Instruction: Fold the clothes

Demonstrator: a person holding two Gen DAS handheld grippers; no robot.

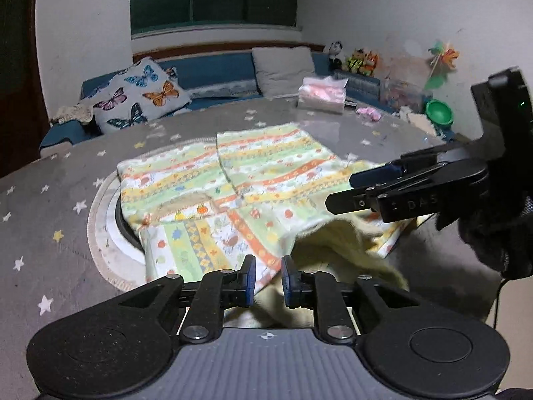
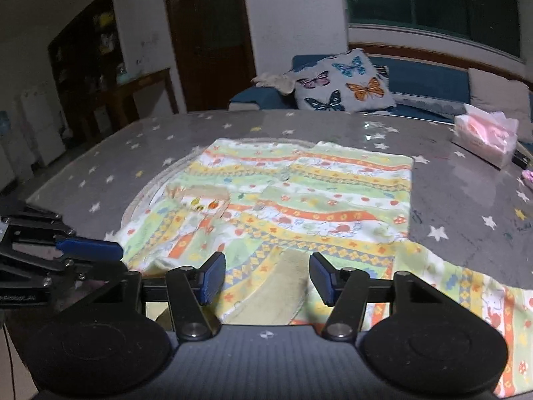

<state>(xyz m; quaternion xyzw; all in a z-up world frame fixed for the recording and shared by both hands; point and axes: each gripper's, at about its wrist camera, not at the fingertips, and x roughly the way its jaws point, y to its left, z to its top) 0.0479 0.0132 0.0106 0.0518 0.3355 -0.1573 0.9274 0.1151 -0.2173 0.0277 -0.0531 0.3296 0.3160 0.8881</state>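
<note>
The striped print garment (image 2: 299, 200) lies mostly flat ahead of both grippers, its near hem turned up to show yellow lining. The left gripper (image 1: 268, 275) pinches that hem; the right gripper (image 2: 266, 278) hangs spread over it. Folding has barely begun.

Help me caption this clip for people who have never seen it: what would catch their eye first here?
First, the brightly striped garment spread across the middle of the grey star-print table. Next, the two black tongs with blue pads at its near edge: the left tongs have cloth between their pads, and the right tongs hang open above it. Behind, a butterfly cushion leans on the blue sofa.
</note>
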